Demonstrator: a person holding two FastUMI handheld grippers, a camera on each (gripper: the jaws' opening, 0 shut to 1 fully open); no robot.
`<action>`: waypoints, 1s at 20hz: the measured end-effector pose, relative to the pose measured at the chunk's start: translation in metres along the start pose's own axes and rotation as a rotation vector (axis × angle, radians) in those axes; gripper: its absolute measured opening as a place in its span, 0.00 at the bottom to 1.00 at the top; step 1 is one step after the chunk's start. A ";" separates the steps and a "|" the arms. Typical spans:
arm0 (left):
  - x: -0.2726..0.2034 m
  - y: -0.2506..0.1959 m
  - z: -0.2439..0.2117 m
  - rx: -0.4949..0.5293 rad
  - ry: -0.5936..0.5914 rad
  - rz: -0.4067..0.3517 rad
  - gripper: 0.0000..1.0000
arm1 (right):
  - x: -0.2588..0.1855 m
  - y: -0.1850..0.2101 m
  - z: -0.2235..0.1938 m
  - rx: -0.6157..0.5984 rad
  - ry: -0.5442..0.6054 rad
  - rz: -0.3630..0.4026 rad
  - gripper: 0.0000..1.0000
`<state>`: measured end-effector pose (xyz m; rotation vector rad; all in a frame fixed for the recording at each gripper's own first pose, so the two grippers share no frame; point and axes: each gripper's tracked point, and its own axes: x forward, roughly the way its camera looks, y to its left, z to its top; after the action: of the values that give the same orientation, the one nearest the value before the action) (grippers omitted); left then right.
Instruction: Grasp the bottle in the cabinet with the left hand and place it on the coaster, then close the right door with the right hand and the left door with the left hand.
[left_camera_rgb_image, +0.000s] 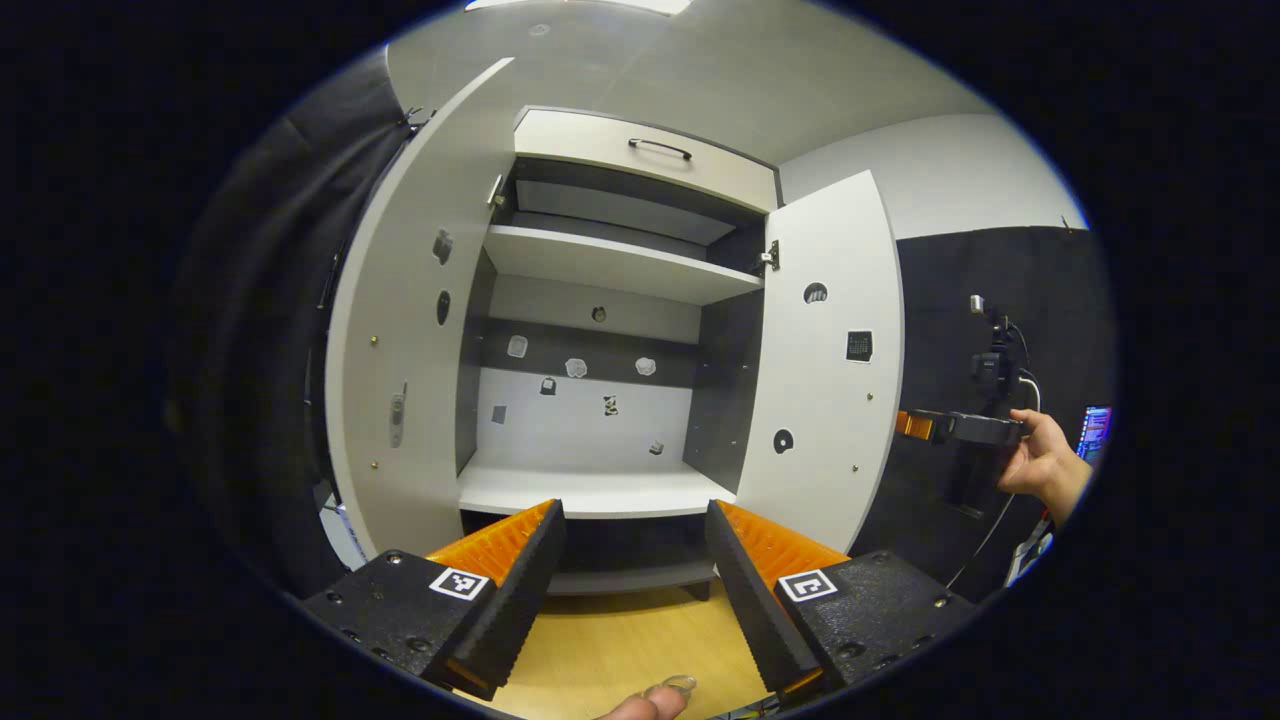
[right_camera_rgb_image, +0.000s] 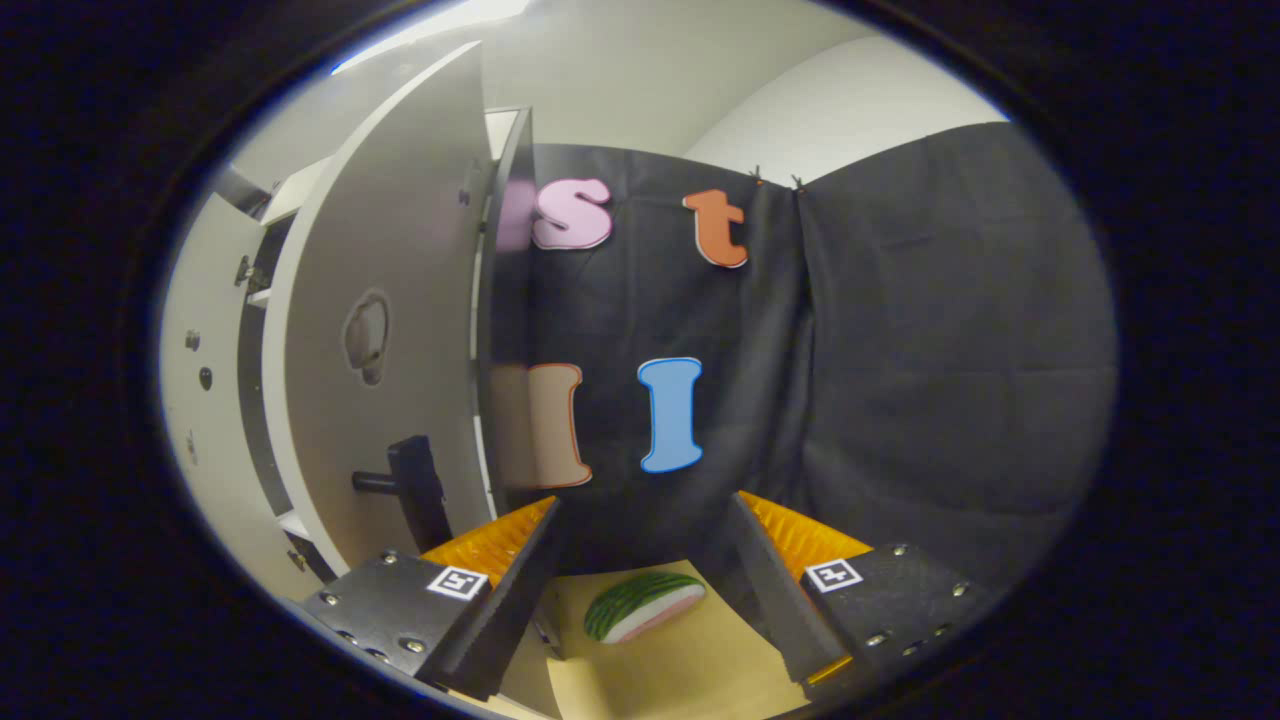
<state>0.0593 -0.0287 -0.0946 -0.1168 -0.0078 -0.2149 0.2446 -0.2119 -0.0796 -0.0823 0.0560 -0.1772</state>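
**Cabinet open, both grippers empty**

Pale walls and black cloth close in the booth, with a wooden desk (left_camera_rgb_image: 620, 640) running along the bottom of the left gripper view. At the left of that view the left door (left_camera_rgb_image: 405, 330) of the cabinet (left_camera_rgb_image: 600, 300) is swung wide, showing its inner face. Next comes the open cabinet: a drawer front with a dark handle (left_camera_rgb_image: 660, 148) on top, an upper shelf (left_camera_rgb_image: 615, 265) below it, and a lower shelf (left_camera_rgb_image: 590, 490) that lies bare. No bottle can be made out on either shelf. Small stickers dot the back panel. Below, the left gripper (left_camera_rgb_image: 635, 590) hangs in front of the cabinet with its fingers spread wide and nothing between them. A fingertip and a small clear object, too blurred to name, sit at the bottom edge. Further right, the right door (left_camera_rgb_image: 825, 360) also stands open. Beyond it, a hand (left_camera_rgb_image: 1045, 460) holds the other gripper near the door's outer edge, against the cloth.

The right gripper view has the right door (right_camera_rgb_image: 385, 340) at its left, seen from the outside, with a dark knob (right_camera_rgb_image: 410, 485) low on it. The right gripper (right_camera_rgb_image: 645, 590) points past the door's edge toward the cloth, fingers spread apart and empty. Between them, lower on the desk (right_camera_rgb_image: 690, 665), lies a watermelon-slice coaster (right_camera_rgb_image: 640, 605), with nothing on it.
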 end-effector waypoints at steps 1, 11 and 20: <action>-0.006 0.010 0.001 0.007 -0.005 0.022 0.90 | 0.001 0.002 0.000 -0.017 -0.005 0.006 1.00; -0.077 0.080 -0.012 -0.026 0.031 0.184 0.90 | -0.008 0.020 -0.002 -0.018 0.005 -0.021 0.86; -0.109 0.116 -0.006 0.004 0.015 0.247 0.90 | -0.019 0.083 -0.002 -0.005 0.004 0.050 0.86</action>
<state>-0.0226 0.1064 -0.1160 -0.1110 0.0211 0.0310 0.2397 -0.1275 -0.0878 -0.0850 0.0623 -0.1270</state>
